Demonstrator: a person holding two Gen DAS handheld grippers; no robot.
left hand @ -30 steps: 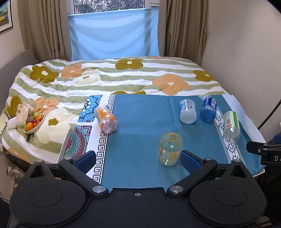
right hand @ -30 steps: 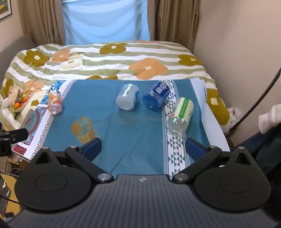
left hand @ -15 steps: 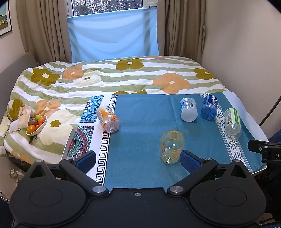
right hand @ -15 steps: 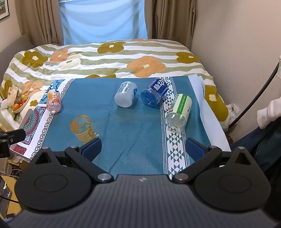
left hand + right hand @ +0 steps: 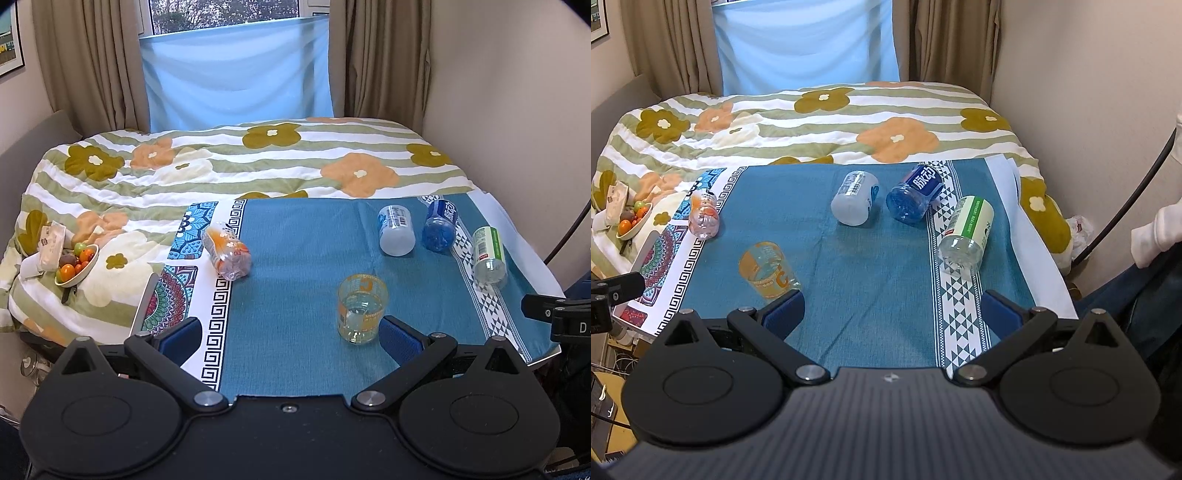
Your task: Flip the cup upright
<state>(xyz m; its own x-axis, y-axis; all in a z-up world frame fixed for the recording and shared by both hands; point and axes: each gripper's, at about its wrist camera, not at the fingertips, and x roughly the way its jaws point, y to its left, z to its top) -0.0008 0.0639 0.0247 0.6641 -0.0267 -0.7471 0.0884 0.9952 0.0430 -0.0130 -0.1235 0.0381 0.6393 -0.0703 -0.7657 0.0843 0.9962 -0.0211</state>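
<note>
A clear cup with orange print (image 5: 362, 309) stands upright, mouth up, on the blue cloth (image 5: 303, 266). It also shows in the right wrist view (image 5: 769, 270), near the left finger. My left gripper (image 5: 290, 334) is open and empty, held back from the table's front edge, with the cup just ahead of its right finger (image 5: 397, 334). My right gripper (image 5: 892, 312) is open and empty, over the cloth's front edge, to the right of the cup.
Several bottles lie on their sides: an orange one (image 5: 226, 250) at the left, a white one (image 5: 396, 229), a blue one (image 5: 439, 225) and a green-labelled one (image 5: 489, 254) at the right. A fruit bowl (image 5: 75, 264) sits on the floral quilt (image 5: 229, 166).
Both grippers have drawn back and risen a little from the table, so the cup and bottles look farther off. Nothing on the cloth has moved.
</note>
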